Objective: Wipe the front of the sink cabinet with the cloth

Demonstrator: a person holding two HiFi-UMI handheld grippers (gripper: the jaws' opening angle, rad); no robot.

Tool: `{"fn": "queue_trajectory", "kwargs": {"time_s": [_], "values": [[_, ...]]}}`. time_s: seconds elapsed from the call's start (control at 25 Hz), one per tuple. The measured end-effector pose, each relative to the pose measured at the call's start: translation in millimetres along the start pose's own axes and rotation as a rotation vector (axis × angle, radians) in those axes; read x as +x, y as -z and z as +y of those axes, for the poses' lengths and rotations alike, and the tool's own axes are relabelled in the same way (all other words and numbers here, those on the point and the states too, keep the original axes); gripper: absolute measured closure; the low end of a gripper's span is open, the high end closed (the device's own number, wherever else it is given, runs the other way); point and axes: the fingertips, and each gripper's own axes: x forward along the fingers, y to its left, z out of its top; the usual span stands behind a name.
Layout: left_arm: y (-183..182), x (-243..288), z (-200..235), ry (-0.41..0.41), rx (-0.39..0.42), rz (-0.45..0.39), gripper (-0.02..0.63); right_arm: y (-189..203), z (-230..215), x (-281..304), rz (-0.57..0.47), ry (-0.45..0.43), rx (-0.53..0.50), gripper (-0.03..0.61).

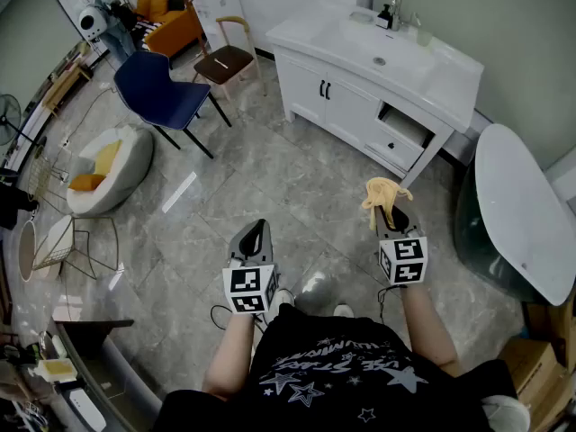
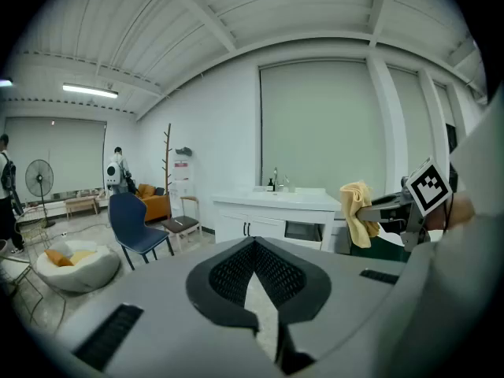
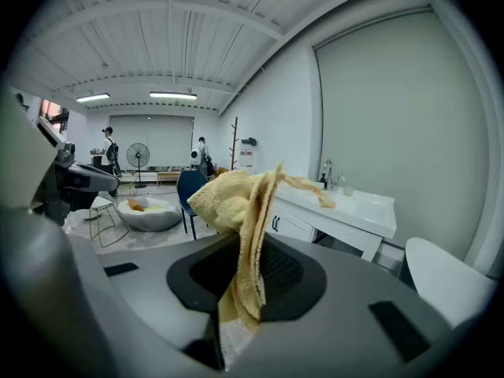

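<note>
Clearly the wiping is not yet begun. The right tool (image 1: 389, 214) is closed on the yellow cloth (image 1: 382, 193), which is pinched between its jaws and stands up above them in a loose bunch. The left tool (image 1: 255, 238) has its jaws together at the tips and carries nothing. The white sink cabinet (image 1: 346, 97) stands against the wall, well apart from both tools, with bare floor (image 1: 270, 178) between.

To do this step well, I think the person should first come close and lower the right tool to the height of the doors (image 1: 326, 90). The free part of the cloth should meet the panel before the jaws do, and be pressed flat in long, overlapping strokes. The dark open compartment (image 1: 405, 126) on the right side could catch the cloth, so it is better to go around its edge slowly.
</note>
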Motion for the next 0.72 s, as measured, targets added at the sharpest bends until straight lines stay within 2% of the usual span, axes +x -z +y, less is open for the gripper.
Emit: {"fn": "queue_trajectory", "kwargs": {"time_s": [0.28,0.52,0.72], "values": [[-1.7,-0.9,59.8,0.011,0.026,-0.022,0.598,-13.3,49.2,27.2,0.001,0.009,-0.003,0.500],[25.3,-13.9,141.6,-0.008,0.011,0.030,0.598,-23.5,106.4,67.4,0.002,0.038,0.050,0.500],[33.8,-22.0,194.0,0.008,0.023,0.038,0.598,-26.4,142.7,84.7,0.014,0.056,0.070,0.499]]}}
